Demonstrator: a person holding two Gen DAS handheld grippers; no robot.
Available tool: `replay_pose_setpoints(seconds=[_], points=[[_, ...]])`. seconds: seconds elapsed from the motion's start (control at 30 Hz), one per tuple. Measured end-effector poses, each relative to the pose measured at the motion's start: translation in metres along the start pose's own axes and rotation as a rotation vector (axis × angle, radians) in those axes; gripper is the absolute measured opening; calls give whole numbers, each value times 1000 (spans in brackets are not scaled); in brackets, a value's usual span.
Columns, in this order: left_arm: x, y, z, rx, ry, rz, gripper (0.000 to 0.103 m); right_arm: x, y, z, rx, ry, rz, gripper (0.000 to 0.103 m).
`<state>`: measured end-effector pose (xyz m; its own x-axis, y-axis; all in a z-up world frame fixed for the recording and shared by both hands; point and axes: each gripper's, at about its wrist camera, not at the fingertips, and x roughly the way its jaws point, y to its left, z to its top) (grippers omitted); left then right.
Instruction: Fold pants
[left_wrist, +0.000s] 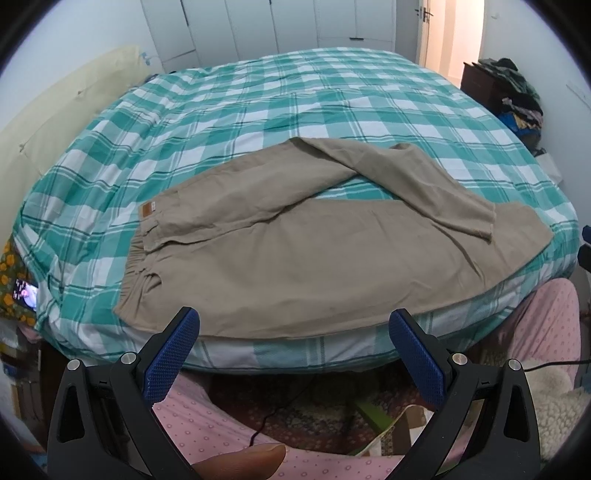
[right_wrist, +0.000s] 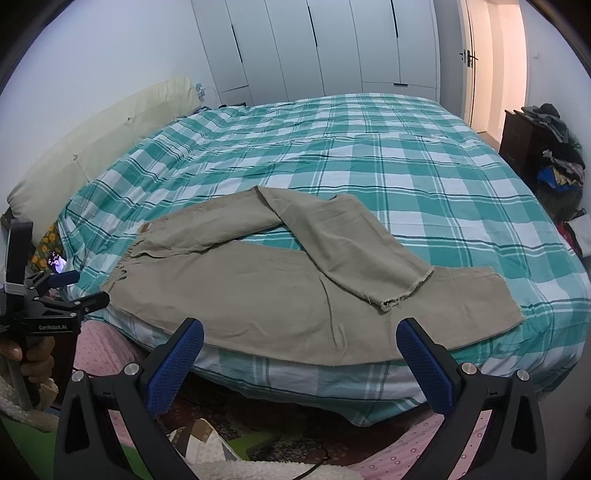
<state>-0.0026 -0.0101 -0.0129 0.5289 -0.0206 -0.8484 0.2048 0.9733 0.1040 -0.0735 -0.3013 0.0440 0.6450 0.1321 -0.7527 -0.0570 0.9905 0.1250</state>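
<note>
White wardrobe (right_wrist: 332, 48) along far wall; green-checked bed (right_wrist: 369, 155); lit doorway (right_wrist: 495, 62) right; dark dresser (right_wrist: 524, 136) nearby.

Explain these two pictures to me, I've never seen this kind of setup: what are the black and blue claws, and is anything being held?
No robot here: a person holds a two-finger clamp in each hand, each with a fisheye camera looking along its fingers. One picture comes from the left gripper, the other from the right gripper, which also shows the left one from the side. Both are open and hold nothing. On the plaid bed lie tan pants, waistband to the left, one leg bent back across the other. They are not yet neatly folded.
</note>
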Motion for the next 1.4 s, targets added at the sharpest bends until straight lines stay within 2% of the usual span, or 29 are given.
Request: replay_pose_setpoints(seconds=[0.4, 0.93, 1.4], points=[[3, -1, -1, 3, 8, -3, 102, 3, 5, -8, -16, 17, 15, 103], [7, -2, -3, 9, 11, 11, 102, 4, 4, -2, -45, 18, -95, 103], [10, -3, -3, 3, 44, 10, 102, 7, 3, -2, -48, 39, -138, 103]])
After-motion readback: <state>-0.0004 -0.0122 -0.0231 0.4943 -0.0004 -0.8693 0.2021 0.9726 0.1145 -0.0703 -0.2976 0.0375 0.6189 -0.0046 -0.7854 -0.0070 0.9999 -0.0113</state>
